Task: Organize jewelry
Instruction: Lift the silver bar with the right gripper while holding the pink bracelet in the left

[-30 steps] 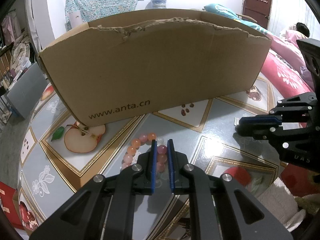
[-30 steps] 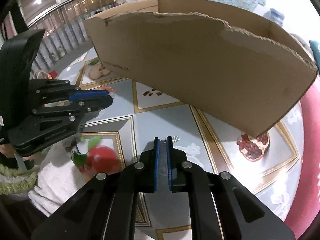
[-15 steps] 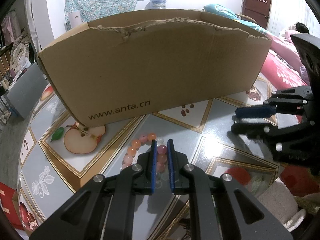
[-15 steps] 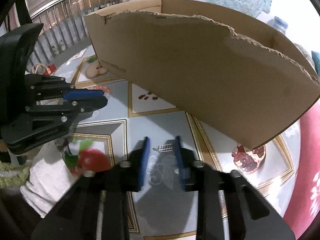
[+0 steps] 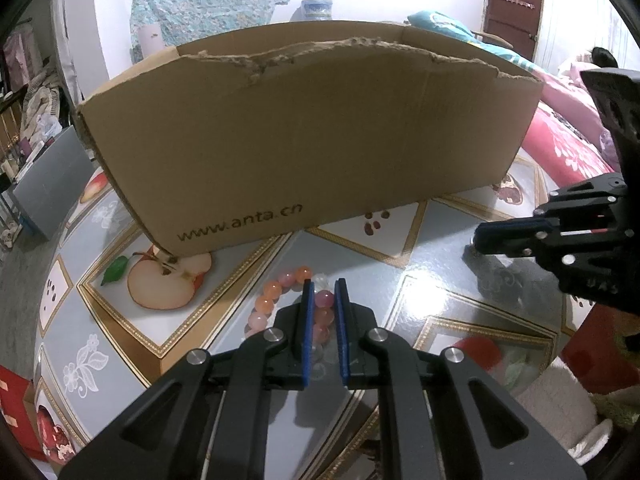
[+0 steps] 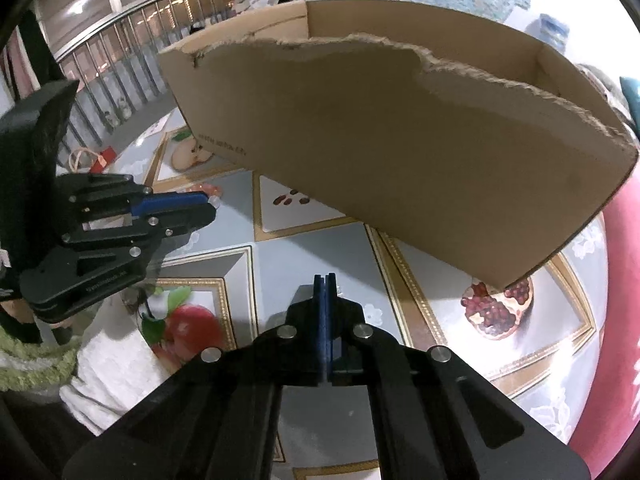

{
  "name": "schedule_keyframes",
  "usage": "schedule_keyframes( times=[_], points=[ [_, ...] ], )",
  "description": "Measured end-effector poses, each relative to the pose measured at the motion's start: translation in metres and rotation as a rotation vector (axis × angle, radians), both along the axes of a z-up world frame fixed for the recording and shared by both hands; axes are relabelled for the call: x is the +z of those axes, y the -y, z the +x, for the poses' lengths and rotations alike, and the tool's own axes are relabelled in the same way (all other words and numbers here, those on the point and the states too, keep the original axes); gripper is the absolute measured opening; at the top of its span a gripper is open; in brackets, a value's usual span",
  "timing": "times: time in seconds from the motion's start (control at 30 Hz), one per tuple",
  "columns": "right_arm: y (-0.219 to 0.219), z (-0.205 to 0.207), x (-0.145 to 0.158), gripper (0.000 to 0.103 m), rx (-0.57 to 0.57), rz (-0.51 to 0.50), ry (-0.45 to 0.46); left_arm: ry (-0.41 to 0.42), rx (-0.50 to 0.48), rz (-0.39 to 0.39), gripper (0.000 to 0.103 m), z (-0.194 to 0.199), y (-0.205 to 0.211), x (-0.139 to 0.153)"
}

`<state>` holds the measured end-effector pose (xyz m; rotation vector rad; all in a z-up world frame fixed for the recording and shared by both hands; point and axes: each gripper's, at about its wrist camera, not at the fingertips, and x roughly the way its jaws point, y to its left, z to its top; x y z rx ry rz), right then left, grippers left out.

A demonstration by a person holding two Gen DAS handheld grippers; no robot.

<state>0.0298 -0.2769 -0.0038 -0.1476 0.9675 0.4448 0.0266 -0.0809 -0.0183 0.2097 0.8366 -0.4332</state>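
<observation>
A bracelet of pink and orange beads (image 5: 272, 290) lies on the fruit-patterned table (image 5: 432, 236) in front of a torn cardboard box (image 5: 320, 140). My left gripper (image 5: 323, 282) is shut on the bracelet, with pink beads pinched between its blue pads. It also shows at the left of the right wrist view, left gripper (image 6: 210, 204), a clear bead at its tip. My right gripper (image 6: 325, 277) rests tips-down on the table, pads pressed together where a small silver piece lay; that piece is hidden now. In the left wrist view the right gripper (image 5: 476, 240) sits at the right.
The cardboard box (image 6: 400, 160) fills the back of the table, its top edge ragged. A white cloth (image 6: 108, 368) lies at the table's near edge between the grippers. Pink bedding (image 5: 568, 136) lies beyond the table on the right, and a red box (image 5: 16, 400) sits low left.
My right gripper opened around the small silver piece on the table, dropped a little, then shut over it. The left gripper kept still with the bracelet.
</observation>
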Motion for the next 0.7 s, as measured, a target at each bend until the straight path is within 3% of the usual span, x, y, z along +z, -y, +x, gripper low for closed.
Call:
schedule_keyframes(
  times=[0.23,0.37,0.4,0.6,0.7],
  points=[
    [0.006,-0.006,0.010,0.003,-0.023,0.022,0.022,0.004,0.007,-0.044,0.009,-0.001,-0.011,-0.001],
    [0.002,-0.009,0.006,0.026,-0.005,0.005,0.021,0.007,0.004,-0.043,0.010,-0.001,-0.012,-0.002],
    [0.000,-0.009,0.003,0.027,0.003,-0.010,0.019,0.008,0.005,-0.042,0.009,-0.001,-0.012,-0.002],
    [-0.015,-0.004,-0.006,0.027,0.056,-0.089,0.021,0.011,0.000,-0.029,0.010,-0.002,-0.009,-0.003],
    [-0.020,0.001,-0.006,0.014,0.086,-0.115,-0.002,0.011,-0.001,-0.026,0.010,-0.002,-0.008,-0.003]
  ],
)
